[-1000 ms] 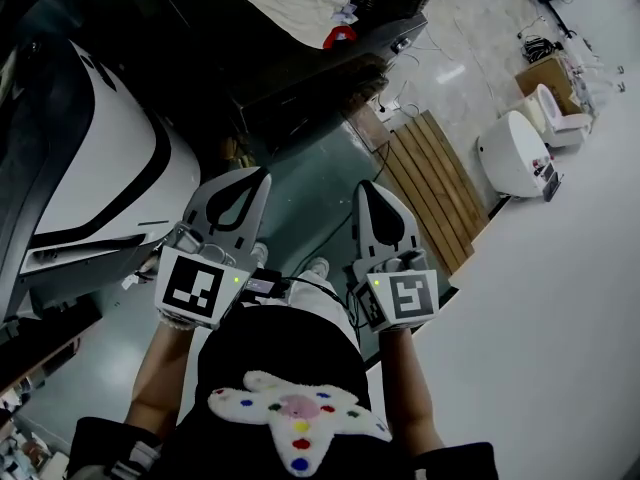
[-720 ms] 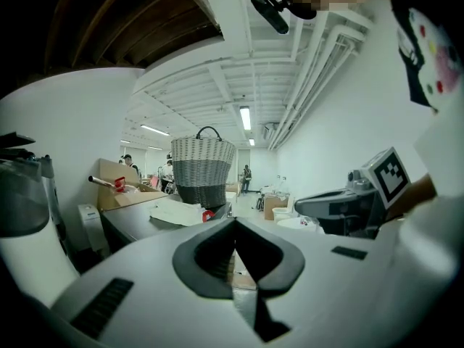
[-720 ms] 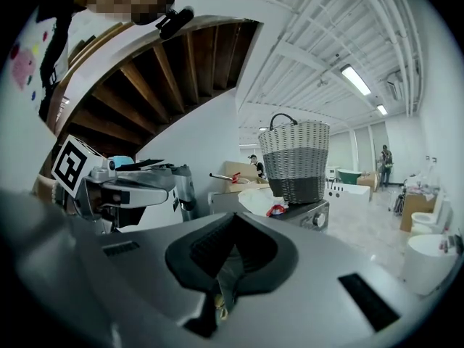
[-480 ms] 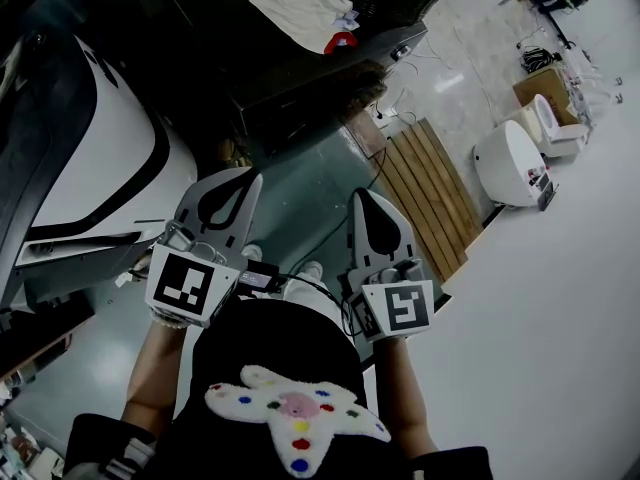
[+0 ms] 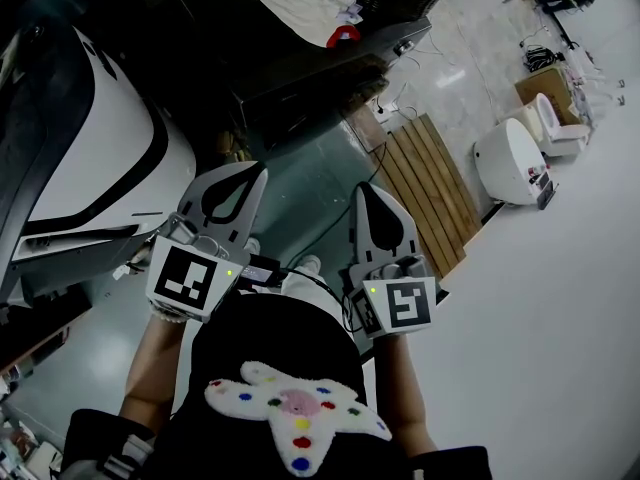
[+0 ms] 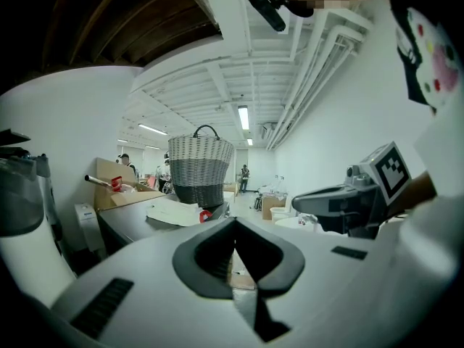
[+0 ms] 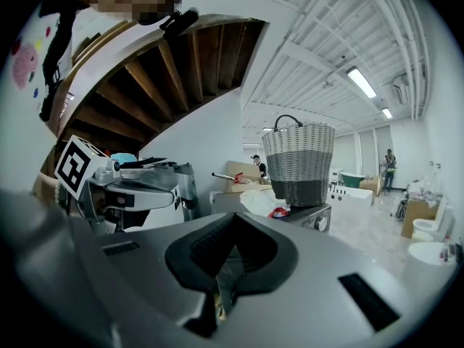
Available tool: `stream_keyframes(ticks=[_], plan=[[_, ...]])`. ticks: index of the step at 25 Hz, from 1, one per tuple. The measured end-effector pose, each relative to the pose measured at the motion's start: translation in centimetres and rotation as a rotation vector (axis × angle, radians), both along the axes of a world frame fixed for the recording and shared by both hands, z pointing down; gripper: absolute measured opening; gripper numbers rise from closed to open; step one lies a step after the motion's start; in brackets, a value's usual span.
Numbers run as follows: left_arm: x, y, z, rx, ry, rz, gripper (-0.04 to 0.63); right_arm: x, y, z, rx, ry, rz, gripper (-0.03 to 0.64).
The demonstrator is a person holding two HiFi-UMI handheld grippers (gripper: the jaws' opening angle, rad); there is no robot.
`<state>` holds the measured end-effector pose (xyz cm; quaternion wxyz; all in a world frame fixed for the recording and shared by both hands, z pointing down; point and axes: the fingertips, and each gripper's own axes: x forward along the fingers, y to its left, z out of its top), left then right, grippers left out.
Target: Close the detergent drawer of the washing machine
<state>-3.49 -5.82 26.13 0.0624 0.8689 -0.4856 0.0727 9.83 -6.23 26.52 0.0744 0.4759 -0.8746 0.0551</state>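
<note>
Both claws hang in front of the person's body, over the floor, pointing roughly level and touching nothing. The left claw (image 5: 260,173) is fully closed, its tips meeting with nothing between them. The right claw (image 5: 366,188) is the same, pads together and empty.

The dark grey machine under the wicker basket (image 7: 299,162) and the white cloth (image 5: 300,3) is what I take to be the washing machine (image 7: 310,213). It stands well apart from both claws, across a stretch of floor. The detergent drawer itself can't be made out in any view (the machine's front is too small and too dark), so I cannot tell whether it is pushed in or sticking out.

As a judgement, this pose fits two stages. The person may be standing off with the drawer yet to be pushed home, or standing back with the drawer already flush. Nothing here settles which. If the drawer does stick out, closed tips would serve for a flat push on its face, but the machine is out of reach from here.
</note>
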Motion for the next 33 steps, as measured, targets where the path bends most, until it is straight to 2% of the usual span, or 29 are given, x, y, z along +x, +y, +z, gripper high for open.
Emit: stream_keyframes(ticks=[28, 33], plan=[[1.0, 1.0, 0.3, -0.010, -0.001, 0.007, 0.011, -0.7, 1.2, 0.0, -0.023, -0.017, -0.035, 0.005], [1.0, 1.1, 0.4, -0.008, -0.002, 0.011, 0.011, 0.0, 1.4, 0.8, -0.044, 0.019, -0.008, 0.005]])
